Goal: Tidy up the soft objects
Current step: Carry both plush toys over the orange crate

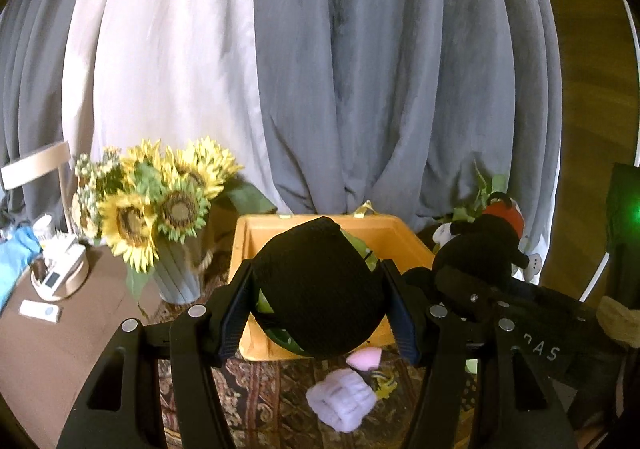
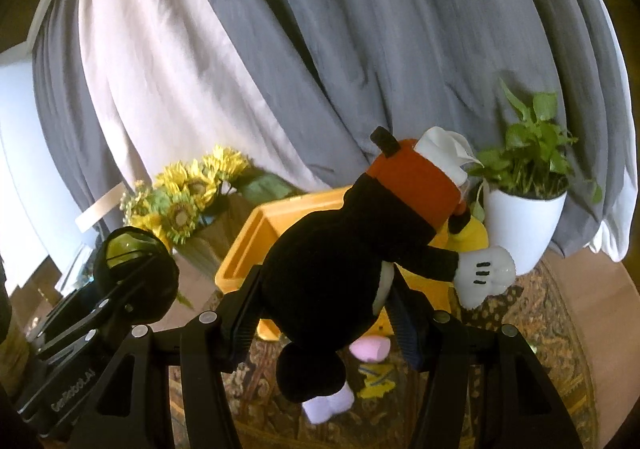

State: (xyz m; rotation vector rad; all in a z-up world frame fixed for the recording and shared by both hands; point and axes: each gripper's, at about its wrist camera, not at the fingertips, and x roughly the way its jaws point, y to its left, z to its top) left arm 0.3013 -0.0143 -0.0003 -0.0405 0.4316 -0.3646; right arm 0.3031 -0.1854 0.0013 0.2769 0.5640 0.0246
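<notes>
My left gripper (image 1: 318,309) is shut on a round black and green plush ball (image 1: 316,285) and holds it above the orange bin (image 1: 404,233). My right gripper (image 2: 326,313) is shut on a black mouse plush (image 2: 352,249) with red shorts and white gloves, held above the same bin (image 2: 256,233). The right gripper and its mouse plush (image 1: 476,245) show at the right of the left wrist view. The left gripper with the ball (image 2: 140,273) shows at the left of the right wrist view. A lilac plush (image 1: 344,397), a pink plush (image 1: 364,359) and a yellow piece (image 2: 376,377) lie on the patterned rug below.
A vase of sunflowers (image 1: 160,209) stands left of the bin. A white pot with a green plant (image 2: 524,217) stands to its right. Grey and white curtains (image 1: 320,69) hang behind. A brown table (image 1: 48,337) at the left holds small devices.
</notes>
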